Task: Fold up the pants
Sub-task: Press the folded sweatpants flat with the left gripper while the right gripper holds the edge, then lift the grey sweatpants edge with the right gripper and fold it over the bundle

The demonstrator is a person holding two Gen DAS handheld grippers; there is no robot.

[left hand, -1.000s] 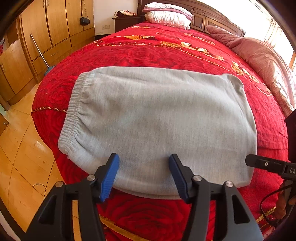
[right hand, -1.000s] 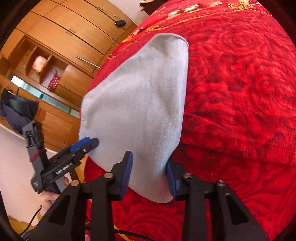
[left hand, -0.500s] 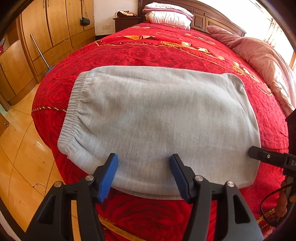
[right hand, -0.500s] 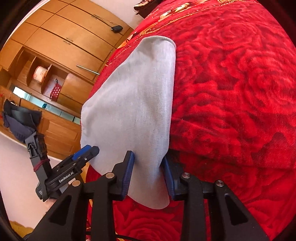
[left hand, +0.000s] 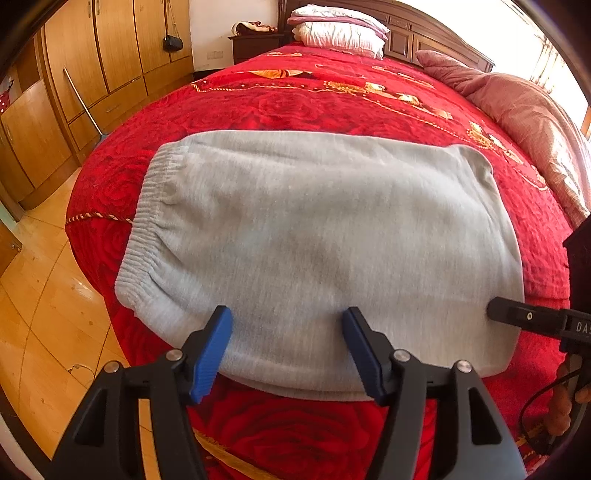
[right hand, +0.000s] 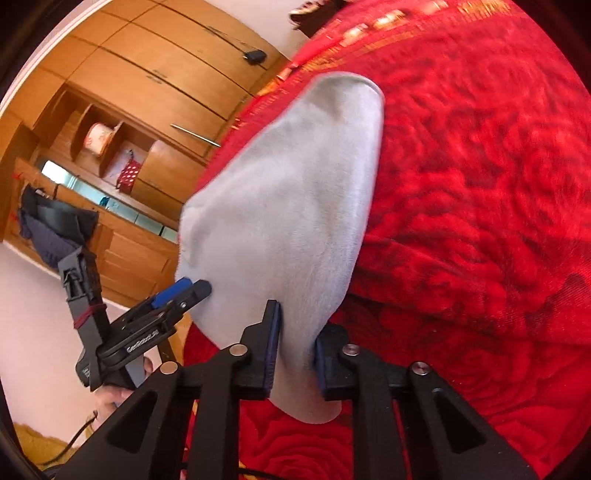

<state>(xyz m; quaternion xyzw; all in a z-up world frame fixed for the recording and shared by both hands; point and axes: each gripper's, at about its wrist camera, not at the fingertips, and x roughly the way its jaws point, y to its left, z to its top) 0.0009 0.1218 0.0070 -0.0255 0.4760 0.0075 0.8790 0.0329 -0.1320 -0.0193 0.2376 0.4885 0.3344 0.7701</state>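
Grey pants [left hand: 314, 229] lie folded flat across the foot of a red bedspread [left hand: 295, 99], elastic waistband to the left. My left gripper [left hand: 286, 325] hovers at their near edge, its jaws opening with blue pads wide apart over the cloth and not pressing it. In the right wrist view the pants [right hand: 295, 192] run away from me. My right gripper [right hand: 297, 332] is closing on their near right corner, both pads against the cloth. The right gripper [left hand: 496, 314] shows at the pants' right edge, the left gripper [right hand: 195, 288] at their other side.
Wooden wardrobes [left hand: 74, 92] line the left wall past a strip of wooden floor [left hand: 44, 295]. Pillows [left hand: 332, 29] sit at the dark headboard, and a pink quilt [left hand: 524, 110] lies along the bed's right side. A person's hand [right hand: 118, 397] holds the left gripper.
The right gripper's jaws have come together on the pants' corner, which stood loosely between them before. The left gripper's pads have spread a little wider. The pants lie as before.
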